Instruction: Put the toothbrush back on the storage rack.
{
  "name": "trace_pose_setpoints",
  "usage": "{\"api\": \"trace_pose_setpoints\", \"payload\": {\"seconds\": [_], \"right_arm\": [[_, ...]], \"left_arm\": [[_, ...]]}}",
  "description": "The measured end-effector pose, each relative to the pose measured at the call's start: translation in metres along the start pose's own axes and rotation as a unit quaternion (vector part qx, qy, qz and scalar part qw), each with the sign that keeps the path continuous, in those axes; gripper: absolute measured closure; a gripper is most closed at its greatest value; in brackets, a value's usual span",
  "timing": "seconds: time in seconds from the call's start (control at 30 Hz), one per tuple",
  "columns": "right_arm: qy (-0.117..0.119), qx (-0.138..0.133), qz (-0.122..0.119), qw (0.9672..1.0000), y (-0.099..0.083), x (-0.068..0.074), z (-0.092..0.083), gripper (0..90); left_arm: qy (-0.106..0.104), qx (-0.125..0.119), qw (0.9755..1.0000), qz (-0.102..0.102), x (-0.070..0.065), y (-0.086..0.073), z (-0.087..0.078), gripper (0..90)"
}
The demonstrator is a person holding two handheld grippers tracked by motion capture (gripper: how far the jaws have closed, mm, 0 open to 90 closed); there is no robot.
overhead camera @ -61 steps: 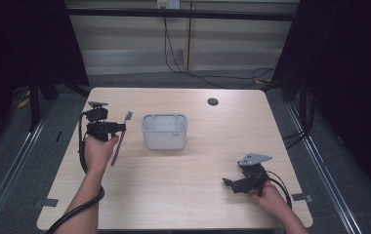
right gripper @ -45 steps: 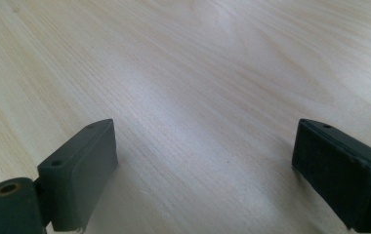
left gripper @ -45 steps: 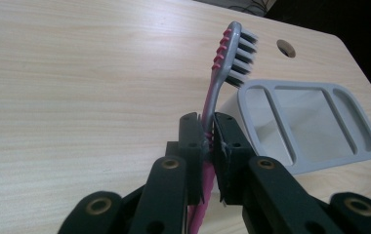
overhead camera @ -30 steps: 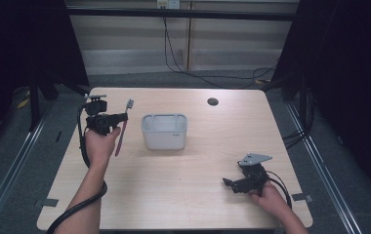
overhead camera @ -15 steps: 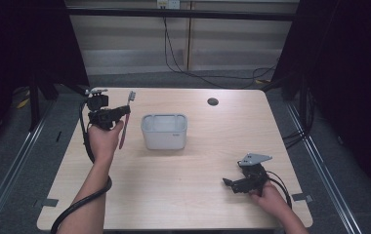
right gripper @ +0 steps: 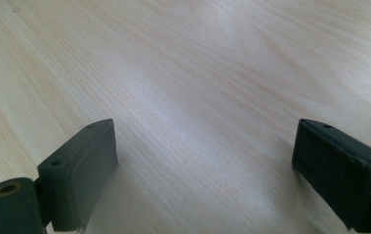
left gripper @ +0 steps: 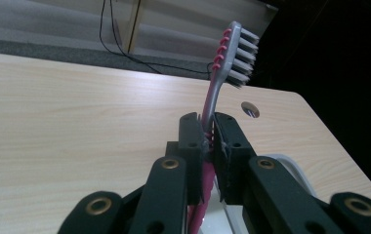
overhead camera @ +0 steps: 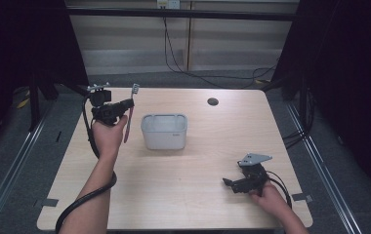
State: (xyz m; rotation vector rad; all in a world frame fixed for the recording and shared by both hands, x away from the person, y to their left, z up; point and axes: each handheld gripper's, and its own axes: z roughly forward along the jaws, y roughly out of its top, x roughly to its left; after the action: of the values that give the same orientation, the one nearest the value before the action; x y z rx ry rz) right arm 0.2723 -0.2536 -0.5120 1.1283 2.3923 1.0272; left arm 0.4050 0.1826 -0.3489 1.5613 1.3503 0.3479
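The worktop (overhead camera: 183, 190) is a pale wood slab with rounded corners, and most of its surface lies bare. A grey rectangular tub (overhead camera: 164, 130) stands a little left of the middle, nearer the far edge than the near one. A dark round cable hole (overhead camera: 213, 101) sits close to the far edge, right of centre. The near half is open from the left edge across to the right gripper, and the far right corner is also free.

The left gripper (overhead camera: 125, 104) is held up above the far left part of the worktop, just left of the tub and apart from it. Its jaws are clenched on a pink and grey toothbrush (overhead camera: 129, 112), gripping it partway along the handle. In the left gripper view the toothbrush (left gripper: 217, 87) stands nearly upright between the jaws, long axis running up and tilted slightly to that view's right, head at the top with the bristles facing right. In the high view its head points toward the far edge and its pink handle end toward the near edge.

The right gripper (overhead camera: 228, 184) rests low near the near right corner, jaws pointing toward the left edge. The right gripper view shows them spread wide over bare wood, grasping nothing.
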Motion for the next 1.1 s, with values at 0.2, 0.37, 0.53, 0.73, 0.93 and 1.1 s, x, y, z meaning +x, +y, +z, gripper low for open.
{"api": "trace_pose_setpoints", "payload": {"seconds": [0.2,0.37,0.53,0.73,0.93,1.1], "right_arm": [[0.0,0.0,0.0,1.0,0.0,0.0,0.0,8.8],[0.0,0.0,0.0,1.0,0.0,0.0,0.0,8.8],[0.0,0.0,0.0,1.0,0.0,0.0,0.0,8.8],[0.0,0.0,0.0,1.0,0.0,0.0,0.0,8.8],[0.0,-0.001,-0.002,1.0,0.0,0.0,0.0,8.8],[0.0,-0.002,-0.001,1.0,0.0,0.0,0.0,8.8]], "left_arm": [[-0.003,-0.013,0.9999,0.008,-0.007,0.004,0.002,83.3],[-0.006,-0.017,0.9998,0.012,-0.011,0.006,0.005,83.3],[-0.01,-0.022,0.9996,0.011,-0.014,0.009,0.007,83.3],[-0.016,-0.024,0.9995,0.011,-0.017,0.011,0.011,83.3],[-0.023,-0.029,0.9993,0.009,-0.02,0.014,0.014,83.3],[-0.026,-0.032,0.9991,0.01,-0.021,0.016,0.016,83.3]]}}
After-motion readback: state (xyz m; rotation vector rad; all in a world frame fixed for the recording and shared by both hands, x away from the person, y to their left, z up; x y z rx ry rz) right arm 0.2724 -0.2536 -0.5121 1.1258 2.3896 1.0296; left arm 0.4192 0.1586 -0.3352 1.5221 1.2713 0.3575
